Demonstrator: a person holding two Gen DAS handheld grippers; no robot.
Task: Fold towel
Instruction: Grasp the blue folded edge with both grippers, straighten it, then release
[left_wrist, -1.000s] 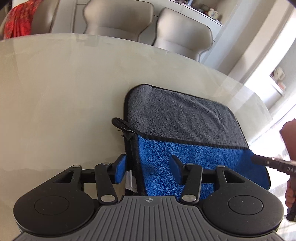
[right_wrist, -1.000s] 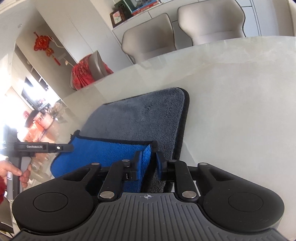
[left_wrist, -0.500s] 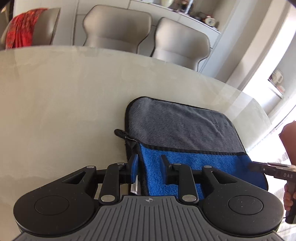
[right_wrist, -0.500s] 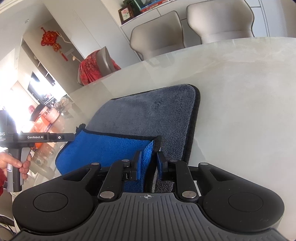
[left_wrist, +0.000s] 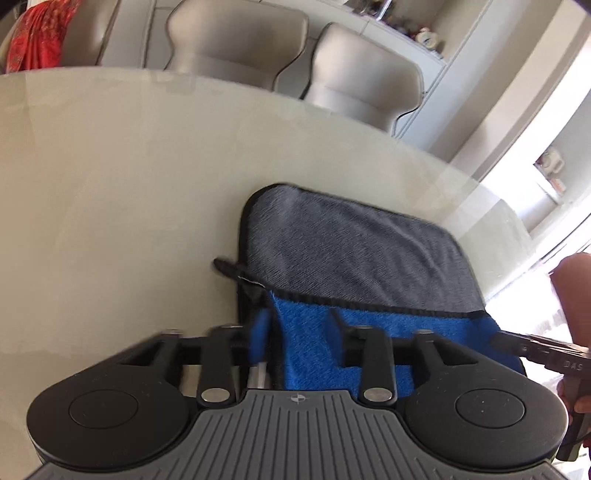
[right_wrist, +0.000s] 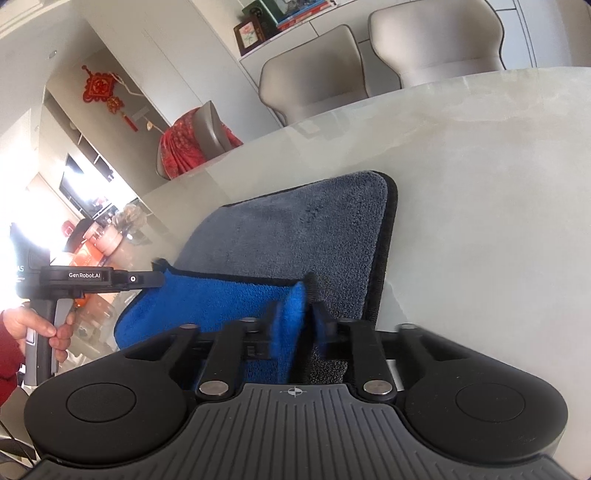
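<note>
A towel, grey on one face (left_wrist: 354, 254) and blue on the other (left_wrist: 373, 332), lies on the pale table with its near edge lifted and turned toward the far edge. My left gripper (left_wrist: 297, 336) stands open around the towel's near left corner, its jaws blurred and well apart. My right gripper (right_wrist: 306, 321) is shut on the towel's near right corner (right_wrist: 291, 314), holding the blue face up. The grey face also shows in the right wrist view (right_wrist: 306, 229). Each gripper shows at the edge of the other's view.
The pale glossy table (left_wrist: 110, 184) stretches left and far of the towel. Grey chairs (left_wrist: 236, 40) stand behind its far edge, one draped with red cloth (left_wrist: 33, 33). A shelf with books and a frame (right_wrist: 273, 22) is behind.
My left gripper's jaws, narrowed on the corner half a second ago, have spread apart again. The right gripper stays shut on its corner, and both have carried the blue fold a little farther.
</note>
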